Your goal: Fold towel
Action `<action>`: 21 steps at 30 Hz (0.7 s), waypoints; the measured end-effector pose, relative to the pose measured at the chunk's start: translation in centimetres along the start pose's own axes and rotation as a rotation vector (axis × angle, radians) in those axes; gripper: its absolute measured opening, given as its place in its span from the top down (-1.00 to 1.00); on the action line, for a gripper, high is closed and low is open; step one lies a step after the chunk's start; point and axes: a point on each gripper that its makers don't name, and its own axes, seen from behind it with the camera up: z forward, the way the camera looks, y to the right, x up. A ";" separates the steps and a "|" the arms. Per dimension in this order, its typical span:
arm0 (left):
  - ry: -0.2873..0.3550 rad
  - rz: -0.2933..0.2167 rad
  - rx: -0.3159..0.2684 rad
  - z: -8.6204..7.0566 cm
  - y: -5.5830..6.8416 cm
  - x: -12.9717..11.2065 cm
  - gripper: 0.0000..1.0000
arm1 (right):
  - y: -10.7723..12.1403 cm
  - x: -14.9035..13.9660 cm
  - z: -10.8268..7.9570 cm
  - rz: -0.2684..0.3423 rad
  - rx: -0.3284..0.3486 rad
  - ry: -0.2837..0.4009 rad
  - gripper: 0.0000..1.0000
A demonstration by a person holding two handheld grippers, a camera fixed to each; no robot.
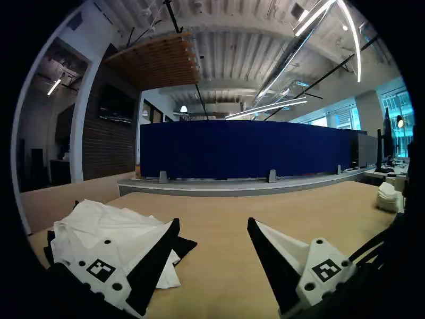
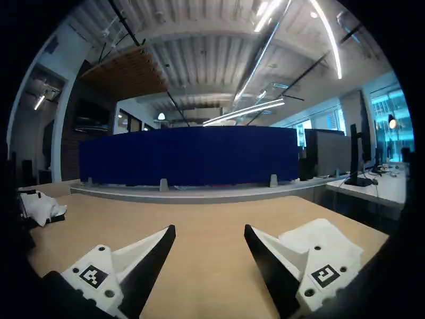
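A crumpled white towel lies on the wooden table at the left in the left gripper view, with something black showing under its edges. My left gripper hangs open just above the table; its left finger overlaps the towel's near corner, and nothing sits between the fingers. In the right gripper view a rumpled white cloth lies at the far left of the table. My right gripper is open over bare wood, well to the right of that cloth.
A blue divider on a grey rail closes the table's far side, seen as a blue divider from the right too. A small white pile sits at the table's right edge. Desks with monitors stand beyond.
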 end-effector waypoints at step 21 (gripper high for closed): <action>0.000 0.001 0.000 0.0 0.1 0.0 -0.89 | -0.2 -0.4 -0.2 -0.028 0.005 0.007 -1.00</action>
